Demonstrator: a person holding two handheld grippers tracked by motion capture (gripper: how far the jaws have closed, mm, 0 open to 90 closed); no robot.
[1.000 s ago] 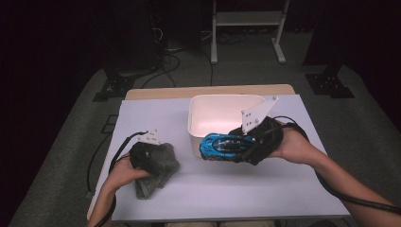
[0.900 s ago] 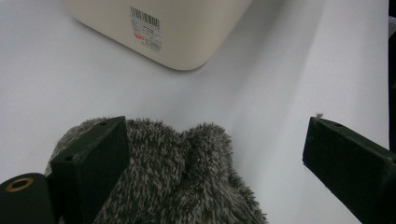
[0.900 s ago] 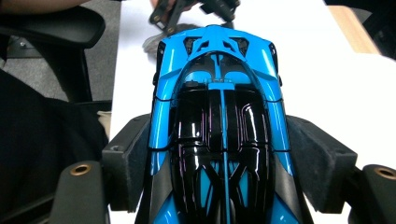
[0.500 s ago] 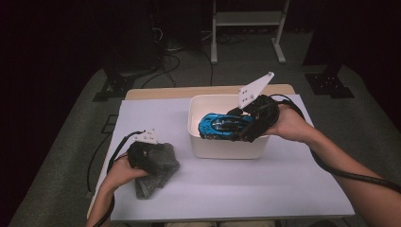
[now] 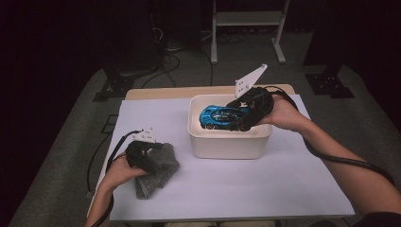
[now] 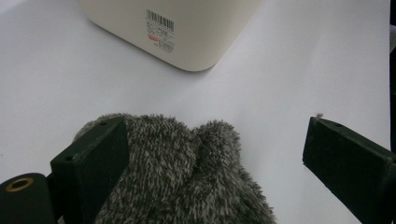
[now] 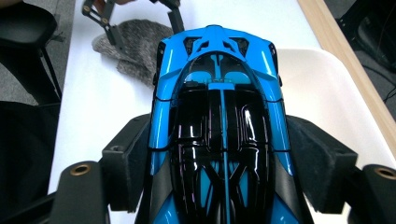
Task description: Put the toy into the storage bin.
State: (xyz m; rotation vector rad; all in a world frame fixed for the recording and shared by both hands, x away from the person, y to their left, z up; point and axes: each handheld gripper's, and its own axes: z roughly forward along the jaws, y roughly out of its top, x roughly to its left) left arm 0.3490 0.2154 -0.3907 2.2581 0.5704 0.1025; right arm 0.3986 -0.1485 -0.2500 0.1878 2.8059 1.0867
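Our right gripper (image 5: 246,113) clamps its jaws on the glossy blue-and-black toy sports car (image 5: 222,117), holding it over the cream plastic tub (image 5: 229,142). Our left gripper (image 6: 215,158) rests with jaws spread apart over the grey fuzzy cloth (image 6: 182,172).

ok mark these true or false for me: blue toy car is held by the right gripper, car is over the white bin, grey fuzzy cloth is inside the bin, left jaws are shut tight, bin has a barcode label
1. The right gripper holds the blue toy car. True.
2. The car is over the white bin. True; it hangs above the bin's opening.
3. The grey fuzzy cloth is inside the bin. False; it lies on the white table sheet, apart from the bin.
4. The left gripper has its jaws shut tight. False; they stand wide open, the cloth against one jaw alone.
5. The bin has a barcode label. True; it shows on the wall in the left gripper view.
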